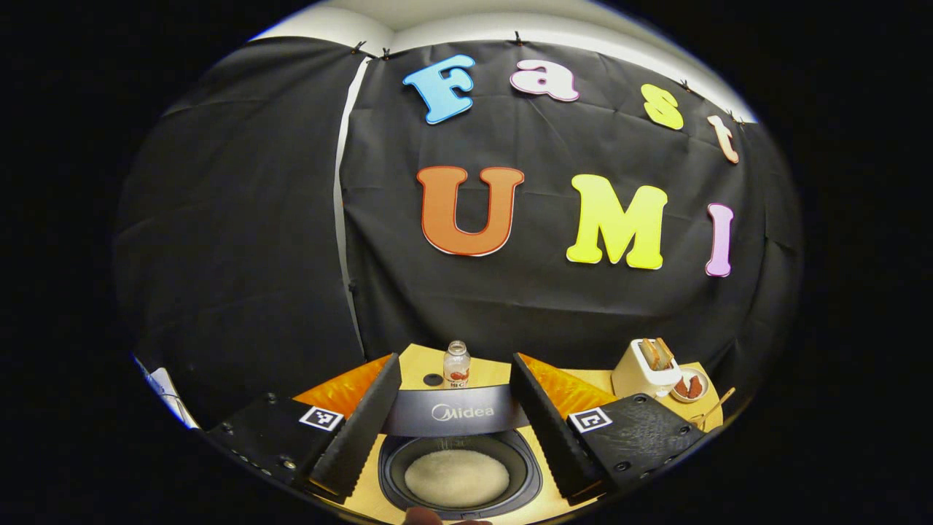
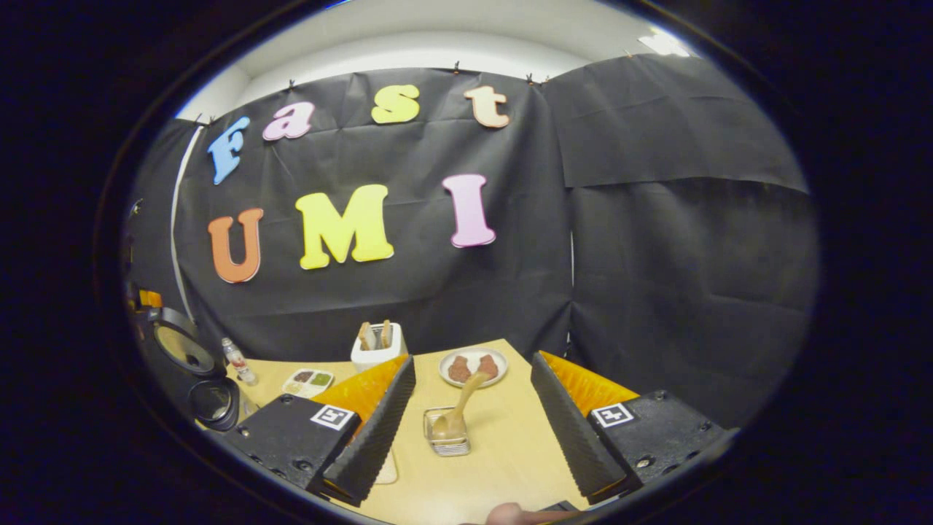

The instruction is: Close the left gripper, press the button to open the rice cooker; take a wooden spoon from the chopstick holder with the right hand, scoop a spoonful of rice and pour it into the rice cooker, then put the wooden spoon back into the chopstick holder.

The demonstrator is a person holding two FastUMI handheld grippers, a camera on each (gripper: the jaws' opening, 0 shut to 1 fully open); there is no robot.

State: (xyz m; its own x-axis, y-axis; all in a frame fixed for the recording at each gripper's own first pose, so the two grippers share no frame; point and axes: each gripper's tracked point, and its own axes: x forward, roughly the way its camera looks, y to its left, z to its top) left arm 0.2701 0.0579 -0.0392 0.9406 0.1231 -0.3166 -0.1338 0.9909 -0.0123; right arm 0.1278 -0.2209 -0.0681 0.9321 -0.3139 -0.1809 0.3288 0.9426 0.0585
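Observation:
The rice cooker (image 1: 459,467) stands open right under my left gripper (image 1: 455,361), its lid (image 1: 459,413) raised at the back and white rice (image 1: 457,477) lying in the inner pot. My left gripper is open, one finger to each side of the pot, holding nothing. In the right gripper view a wooden spoon (image 2: 463,405) leans in a wire chopstick holder (image 2: 447,436) on the wooden table (image 2: 503,445). My right gripper (image 2: 472,361) is open, and the holder sits between and below its fingers, untouched. The open cooker (image 2: 211,401) also shows at the far left.
A small bottle (image 1: 456,364) stands behind the cooker. A white toaster (image 2: 377,344) with bread, a plate of brown food (image 2: 474,367) and a small sauce dish (image 2: 308,379) sit toward the back of the table. Black cloth walls close the table's far side.

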